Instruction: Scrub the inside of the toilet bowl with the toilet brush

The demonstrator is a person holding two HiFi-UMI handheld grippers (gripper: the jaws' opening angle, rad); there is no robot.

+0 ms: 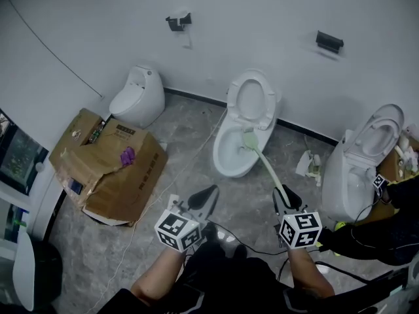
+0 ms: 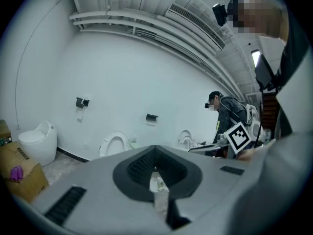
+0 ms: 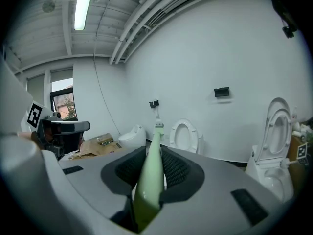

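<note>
My right gripper [image 1: 286,198] clamps the toilet brush [image 1: 264,167], whose head is at the toilet bowl [image 1: 222,157]. My left gripper [image 1: 204,199] is closed on nothing. Scrubbing looks barely begun, so next I push down and sweep the inner wall.

Bowl mouth, centre: toilet bowl [image 1: 230,154] open on top, seat [image 1: 252,99] raised toward the wall; toilet brush [image 1: 260,162] slants into its right side.
Centre left: bare floor [image 1: 186,175] between bowl and cardboard box [image 1: 111,165].
Right: second toilet [image 1: 357,169] and a person's sleeve [image 1: 373,237] crowd the passage.
</note>
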